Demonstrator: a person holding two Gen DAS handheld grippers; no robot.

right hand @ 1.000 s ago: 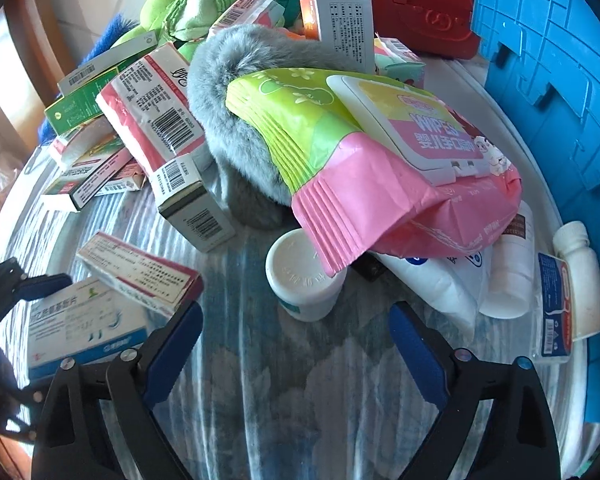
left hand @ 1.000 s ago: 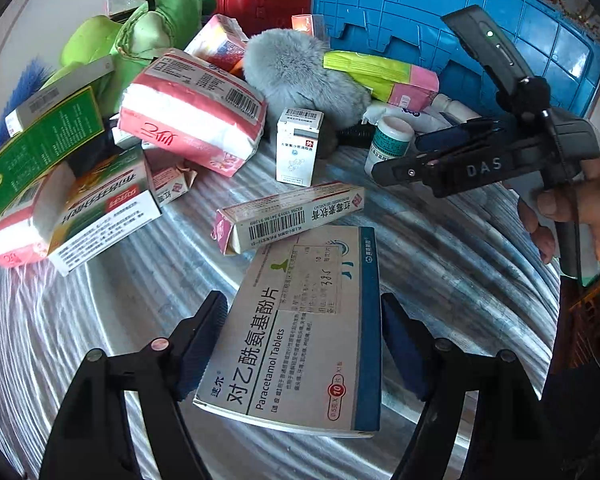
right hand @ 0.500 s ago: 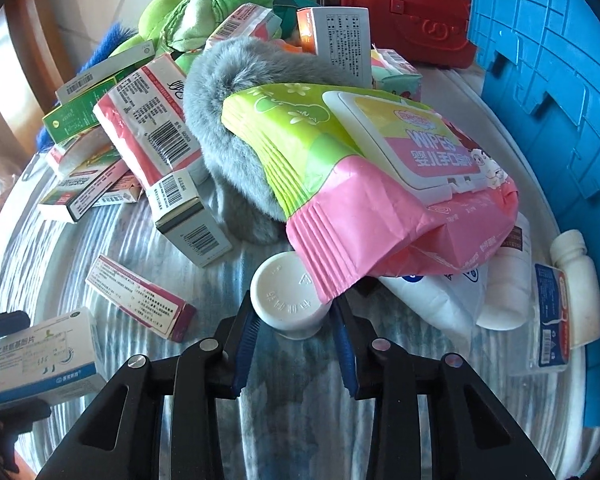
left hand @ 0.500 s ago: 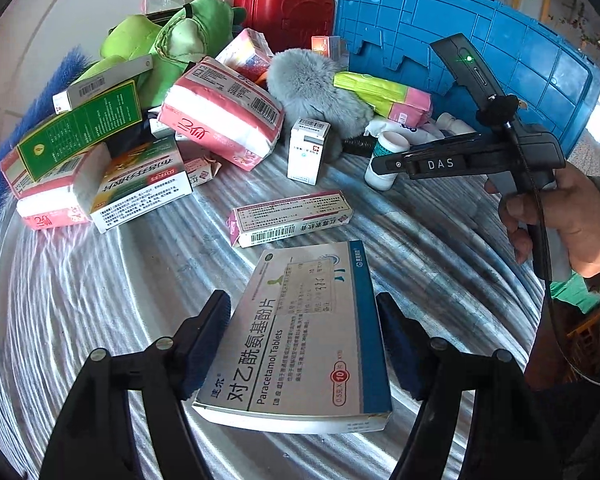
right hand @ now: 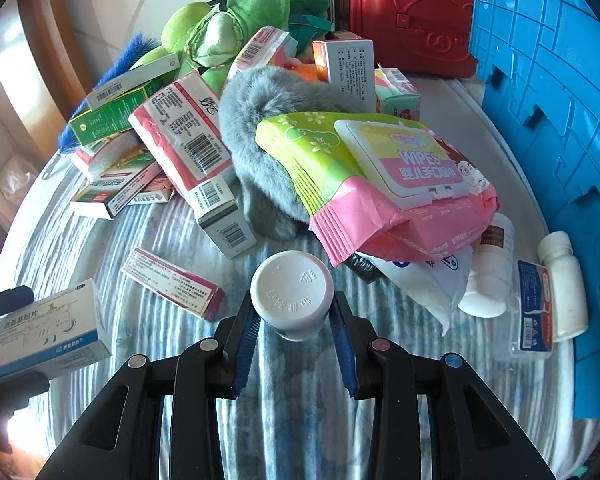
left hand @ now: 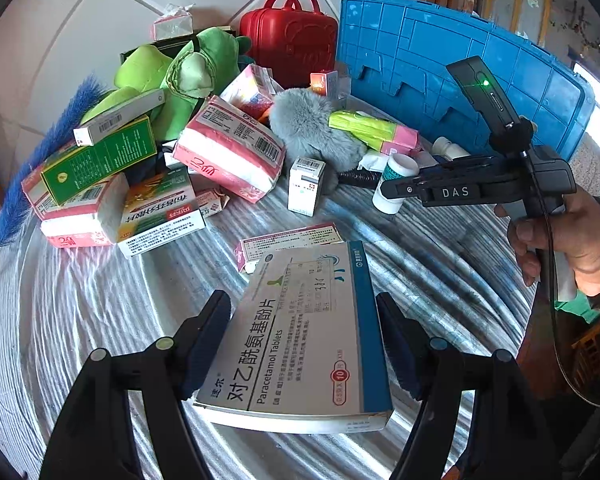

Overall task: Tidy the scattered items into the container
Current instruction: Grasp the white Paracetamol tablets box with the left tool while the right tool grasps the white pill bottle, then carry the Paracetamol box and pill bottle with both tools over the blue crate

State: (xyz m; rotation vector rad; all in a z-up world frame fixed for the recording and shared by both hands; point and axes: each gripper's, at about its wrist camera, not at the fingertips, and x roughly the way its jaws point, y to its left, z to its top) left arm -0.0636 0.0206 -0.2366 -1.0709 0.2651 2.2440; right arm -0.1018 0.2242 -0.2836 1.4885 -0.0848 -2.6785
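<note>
1. The blue container (right hand: 548, 112) stands on edge along the right of the striped desk (left hand: 100, 300); bare cloth lies in front of the pile.
2. The left hand-held gripper (left hand: 304, 344) clamps the Paracetamol box (left hand: 300, 340) between both pads, lifted above the cloth.
3. The right hand-held gripper (right hand: 292, 320) is closed on the white bottle (right hand: 292, 296), just before the wipes pack (right hand: 380, 176).

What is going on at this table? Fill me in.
A person is tidying a cluttered table with a handheld tool in each hand. The left tool holds a paracetamol box between its fingers, lifted at a tilt. The right tool is shut on a white bottle near the wipes pack. The blue container stands behind; neither item is in it yet.
</note>
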